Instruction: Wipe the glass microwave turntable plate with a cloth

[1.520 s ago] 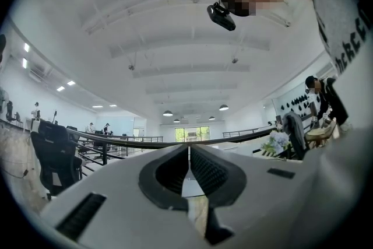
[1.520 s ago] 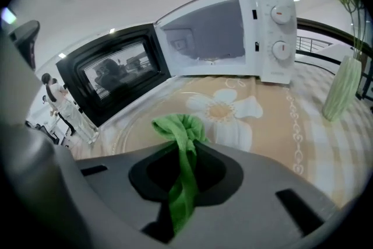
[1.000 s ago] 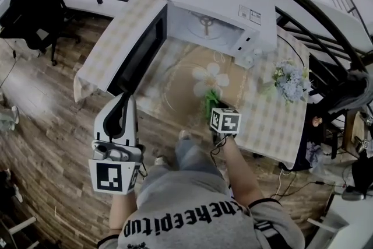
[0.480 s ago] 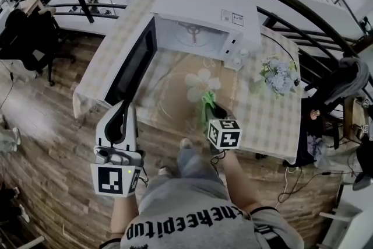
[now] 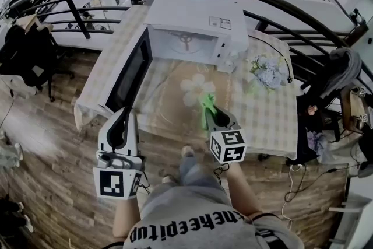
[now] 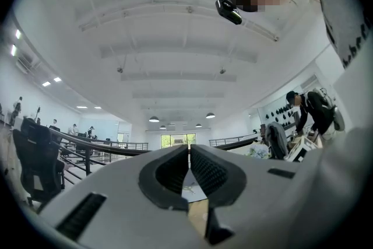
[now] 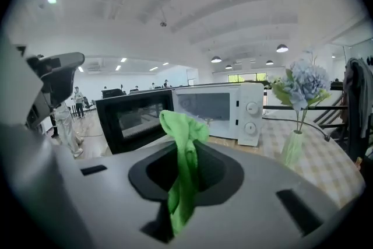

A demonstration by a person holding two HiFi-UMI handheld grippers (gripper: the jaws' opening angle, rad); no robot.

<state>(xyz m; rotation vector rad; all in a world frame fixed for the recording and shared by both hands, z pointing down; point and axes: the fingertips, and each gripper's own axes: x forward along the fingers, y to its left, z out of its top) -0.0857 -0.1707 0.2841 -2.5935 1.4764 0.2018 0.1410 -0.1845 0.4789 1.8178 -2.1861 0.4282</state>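
One microwave [image 5: 195,23] with its door [image 5: 131,76] open, one glass plate [image 5: 175,103] flat on the table [image 5: 262,111] before it, one green cloth [image 5: 205,105], one flower vase [image 5: 265,73]. My right gripper [image 5: 217,116] is clamped on the cloth, near the plate's front side. My left gripper [image 5: 120,116] hangs beside the table near the door, its jaws together and empty.

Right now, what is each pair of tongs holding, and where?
Right tongs pinch the green cloth at its bunched middle, one end sticking up past them. Left tongs are shut on nothing.
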